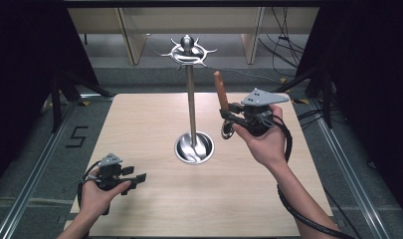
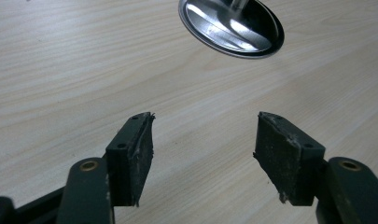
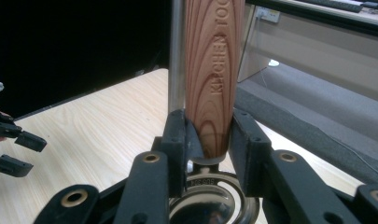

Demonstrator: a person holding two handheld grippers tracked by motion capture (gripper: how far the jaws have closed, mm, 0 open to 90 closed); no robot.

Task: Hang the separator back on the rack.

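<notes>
Right gripper point(image 1: 229, 115) at centre right of the high view clamps a wooden-handled spoon point(image 1: 220, 92) upright (handle up, bowl down) just right of the metal stand point(image 1: 191, 99), while the left gripper point(image 1: 134, 180), lower left, gapes wide over the bare table point(image 1: 139, 119).

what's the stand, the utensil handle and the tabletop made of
Stand: polished metal, probably stainless steel, judging by its mirror-like base. Utensil handle, held in the right gripper: wood, smooth, with visible grain and engraved lettering. Tabletop: pale wood-grain surface, matte; laminate or veneer, unclear.
</notes>
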